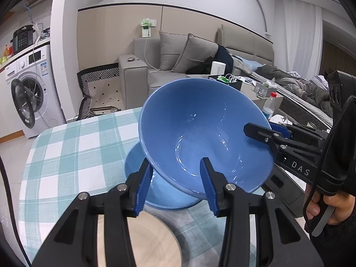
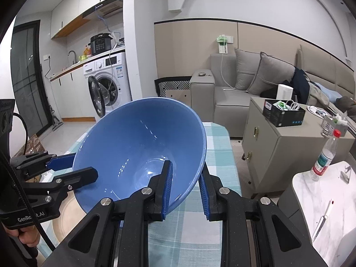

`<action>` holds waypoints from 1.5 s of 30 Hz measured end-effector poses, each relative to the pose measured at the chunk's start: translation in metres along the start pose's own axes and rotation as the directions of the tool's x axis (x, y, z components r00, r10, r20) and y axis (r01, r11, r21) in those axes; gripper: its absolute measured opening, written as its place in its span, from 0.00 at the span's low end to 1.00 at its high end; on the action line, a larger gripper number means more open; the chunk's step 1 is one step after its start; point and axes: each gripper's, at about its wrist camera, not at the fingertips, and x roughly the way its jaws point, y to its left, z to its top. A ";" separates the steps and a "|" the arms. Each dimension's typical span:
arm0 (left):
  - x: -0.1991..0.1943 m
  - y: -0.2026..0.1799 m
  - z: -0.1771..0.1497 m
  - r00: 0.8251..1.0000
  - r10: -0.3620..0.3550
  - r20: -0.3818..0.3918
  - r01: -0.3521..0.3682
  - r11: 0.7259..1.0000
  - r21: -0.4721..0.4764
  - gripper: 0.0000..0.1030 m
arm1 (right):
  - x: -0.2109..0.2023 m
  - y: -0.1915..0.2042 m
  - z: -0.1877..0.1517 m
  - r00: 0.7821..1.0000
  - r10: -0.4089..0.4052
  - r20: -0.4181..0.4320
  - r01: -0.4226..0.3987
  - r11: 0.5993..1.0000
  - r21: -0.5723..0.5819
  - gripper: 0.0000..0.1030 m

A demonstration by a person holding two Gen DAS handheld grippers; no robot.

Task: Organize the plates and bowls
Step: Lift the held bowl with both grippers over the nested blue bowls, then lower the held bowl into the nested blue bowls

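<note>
Left wrist view: I've got both grippers, left gripper (image 1: 175,175) and right gripper (image 1: 262,131), pinching the rim of the blue bowl (image 1: 200,133), tilted, airborne above the blue plate (image 1: 164,198) on the checked table (image 1: 77,144); beige plate (image 1: 142,240) unsorted, stacking barely begun.

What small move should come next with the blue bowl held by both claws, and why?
Probably lower the bowl into the second blue bowl on the table. The left claw and right claw each clamp its rim, and it hangs tilted just above that bowl, so nesting the two seems the tidy step. Level it first.
</note>
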 end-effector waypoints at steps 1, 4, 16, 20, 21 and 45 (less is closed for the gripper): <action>0.001 0.003 -0.001 1.000 0.005 -0.002 -0.005 1.000 -0.003 0.42 | 0.003 0.002 0.000 1.000 0.003 -0.004 -0.003 1.000 -0.003 0.23; 0.003 0.007 -0.002 1.000 0.015 -0.008 -0.015 1.000 -0.012 0.42 | 0.010 0.005 0.001 1.000 0.010 -0.014 -0.010 1.000 -0.013 0.23; 0.021 0.028 -0.009 0.998 0.038 -0.042 -0.039 0.998 -0.044 0.42 | 0.037 0.018 0.001 0.998 0.027 -0.060 -0.029 0.999 -0.034 0.23; 0.027 0.032 -0.010 0.998 0.046 -0.051 -0.049 0.997 -0.052 0.42 | 0.045 0.020 0.001 0.997 0.030 -0.075 -0.033 0.999 -0.037 0.23; 0.029 0.033 -0.011 0.997 0.049 -0.055 -0.052 0.997 -0.053 0.42 | 0.048 0.019 0.001 0.996 0.030 -0.081 -0.033 0.999 -0.037 0.23; 0.067 0.046 -0.025 0.988 0.088 -0.127 -0.097 0.993 -0.067 0.42 | 0.087 0.021 -0.018 0.986 0.013 -0.166 -0.023 0.998 -0.056 0.23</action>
